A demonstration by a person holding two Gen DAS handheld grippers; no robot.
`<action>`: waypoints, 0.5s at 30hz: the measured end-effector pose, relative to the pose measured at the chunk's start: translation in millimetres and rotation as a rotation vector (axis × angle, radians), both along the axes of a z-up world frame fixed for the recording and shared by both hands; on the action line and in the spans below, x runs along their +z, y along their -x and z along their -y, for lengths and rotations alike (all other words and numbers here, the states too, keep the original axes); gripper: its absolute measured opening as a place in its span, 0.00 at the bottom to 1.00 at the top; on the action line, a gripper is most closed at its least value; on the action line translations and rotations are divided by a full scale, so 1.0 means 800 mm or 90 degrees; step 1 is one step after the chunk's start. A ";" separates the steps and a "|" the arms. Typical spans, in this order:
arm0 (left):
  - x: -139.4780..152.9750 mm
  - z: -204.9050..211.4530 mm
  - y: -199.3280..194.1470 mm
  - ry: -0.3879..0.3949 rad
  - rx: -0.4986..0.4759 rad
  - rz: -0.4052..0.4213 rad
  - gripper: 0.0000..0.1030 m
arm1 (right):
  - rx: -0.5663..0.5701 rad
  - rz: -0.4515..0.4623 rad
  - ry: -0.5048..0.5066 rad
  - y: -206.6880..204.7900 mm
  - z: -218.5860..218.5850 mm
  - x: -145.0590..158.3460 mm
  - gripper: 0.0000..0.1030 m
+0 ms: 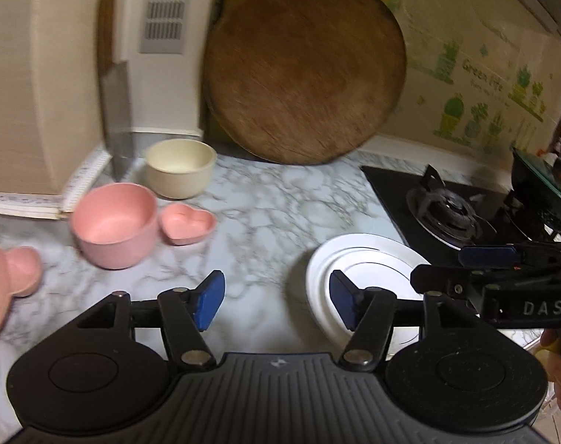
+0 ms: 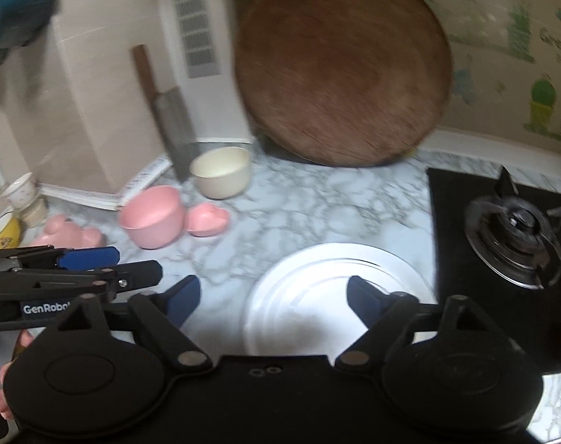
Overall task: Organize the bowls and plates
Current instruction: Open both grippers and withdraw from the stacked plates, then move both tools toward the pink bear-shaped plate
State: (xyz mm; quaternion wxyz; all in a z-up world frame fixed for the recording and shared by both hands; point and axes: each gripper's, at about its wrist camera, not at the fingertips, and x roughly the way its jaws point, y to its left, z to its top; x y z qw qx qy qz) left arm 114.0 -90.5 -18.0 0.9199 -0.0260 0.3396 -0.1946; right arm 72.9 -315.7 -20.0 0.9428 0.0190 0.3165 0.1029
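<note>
A stack of white plates (image 1: 358,259) (image 2: 317,277) lies on the marble counter beside the stove. A pink bowl (image 1: 114,224) (image 2: 153,216), a pink heart-shaped dish (image 1: 187,222) (image 2: 206,218) and a cream bowl (image 1: 180,166) (image 2: 221,172) stand at the back left. A pink bear-shaped dish (image 1: 6,281) (image 2: 67,235) lies further left. My left gripper (image 1: 276,301) is open and empty over the counter, just left of the plates. My right gripper (image 2: 269,299) is open and empty above the plates' near edge. Each gripper shows side-on in the other's view.
A round wooden board (image 1: 306,70) (image 2: 341,70) leans on the back wall. A cleaver (image 1: 116,111) (image 2: 173,122) stands by the cream bowl. A black gas stove (image 1: 447,207) (image 2: 510,229) is at the right. Small cups and a yellow bowl (image 2: 3,227) sit far left.
</note>
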 end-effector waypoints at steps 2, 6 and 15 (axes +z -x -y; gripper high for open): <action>0.005 -0.016 0.008 -0.001 0.017 0.010 0.69 | 0.012 0.017 0.001 0.005 -0.018 0.003 0.97; 0.013 -0.045 0.023 -0.007 0.051 0.024 0.71 | 0.038 0.030 0.002 0.010 -0.053 0.005 1.00; 0.019 -0.119 0.042 -0.006 0.147 0.027 0.75 | 0.124 0.020 -0.007 0.001 -0.133 0.003 1.00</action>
